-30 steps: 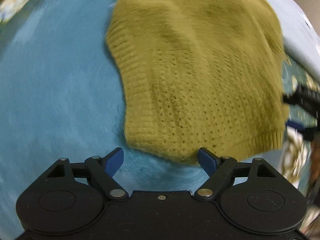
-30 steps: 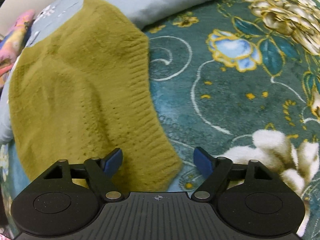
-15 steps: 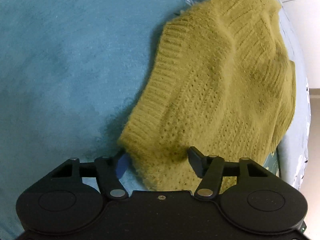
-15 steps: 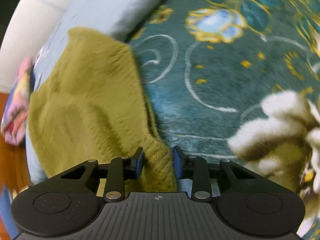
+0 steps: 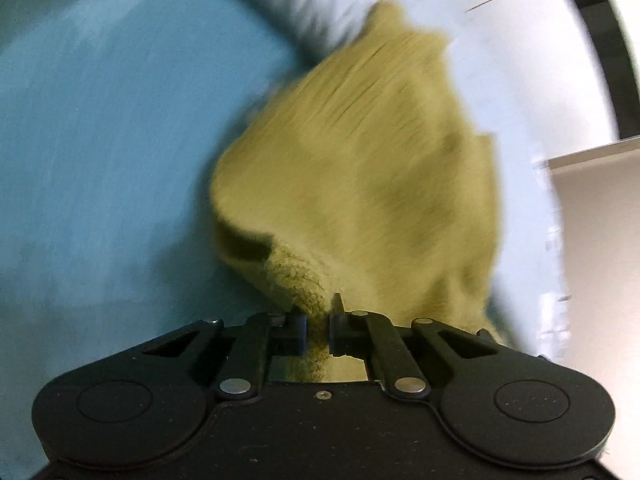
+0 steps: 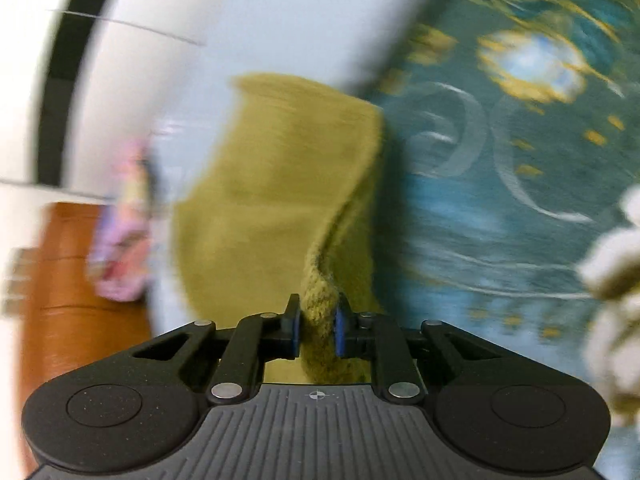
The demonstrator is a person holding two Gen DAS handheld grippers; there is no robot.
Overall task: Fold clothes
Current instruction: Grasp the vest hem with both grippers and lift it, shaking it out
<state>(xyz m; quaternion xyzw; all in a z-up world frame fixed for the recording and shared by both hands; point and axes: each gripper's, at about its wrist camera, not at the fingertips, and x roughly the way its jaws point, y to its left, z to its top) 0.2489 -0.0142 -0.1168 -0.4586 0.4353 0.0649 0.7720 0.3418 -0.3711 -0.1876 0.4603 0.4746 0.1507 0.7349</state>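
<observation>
An olive-yellow knit sweater (image 5: pixel 360 168) lies on a bed and is lifted at its near hem. My left gripper (image 5: pixel 318 326) is shut on one hem corner, with knit bunched between the jaws. In the right wrist view the same sweater (image 6: pixel 276 184) rises from the bed, and my right gripper (image 6: pixel 317 326) is shut on the other hem corner. Both views are blurred by motion. The far part of the sweater rests against a pale blue pillow (image 5: pixel 320 12).
A plain teal blanket (image 5: pixel 100 140) covers the bed left of the sweater. A teal floral bedspread (image 6: pixel 520 160) lies to its right. A pink patterned cloth (image 6: pixel 124 232) sits at the bed's edge above a brown wooden floor (image 6: pixel 72 280). White wall stands behind.
Both grippers went from open at the hem to shut on it. They have since lifted the hem corners off the bed, and the cameras tilted up toward the wall.
</observation>
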